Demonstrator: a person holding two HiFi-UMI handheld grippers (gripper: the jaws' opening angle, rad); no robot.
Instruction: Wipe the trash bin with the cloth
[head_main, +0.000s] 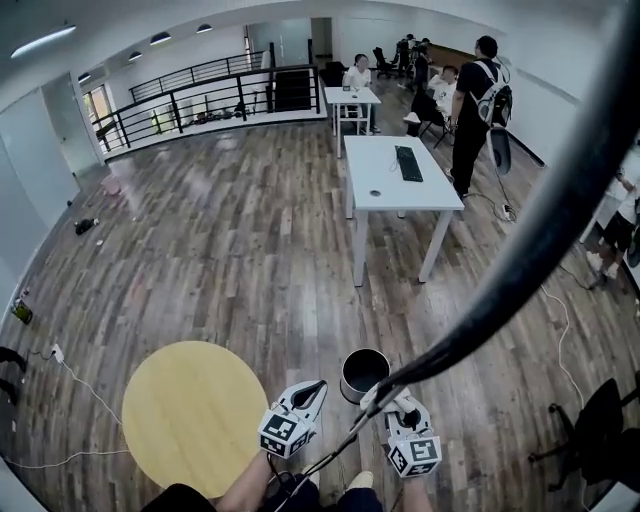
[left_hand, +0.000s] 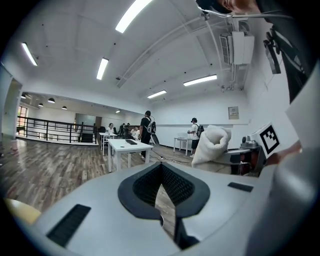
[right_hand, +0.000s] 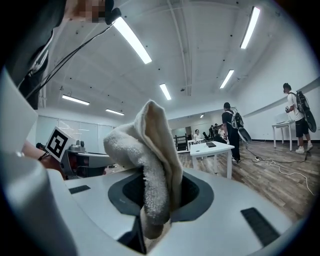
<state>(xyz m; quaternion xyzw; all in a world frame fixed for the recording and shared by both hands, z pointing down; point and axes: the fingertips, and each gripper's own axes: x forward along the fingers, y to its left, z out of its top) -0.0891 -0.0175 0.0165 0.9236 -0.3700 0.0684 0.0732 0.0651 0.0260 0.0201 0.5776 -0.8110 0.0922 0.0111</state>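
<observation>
In the head view a dark round trash bin (head_main: 363, 373) stands upright on the wood floor, just ahead of both grippers. My right gripper (head_main: 388, 399) is just right of the bin's near rim and is shut on a white terry cloth (right_hand: 149, 160). The cloth bulges up from between the jaws and also shows in the left gripper view (left_hand: 212, 145). Just left of the bin, my left gripper (head_main: 311, 391) has its jaws together with nothing in them (left_hand: 161, 184). Both gripper views look out level across the room, and neither shows the bin.
A round yellow table (head_main: 194, 415) stands close at the left. Farther ahead is a white desk (head_main: 395, 178) with a keyboard, and people stand and sit beyond it. A thick black cable (head_main: 530, 235) crosses the head view on the right. A dark chair (head_main: 600, 425) stands at right.
</observation>
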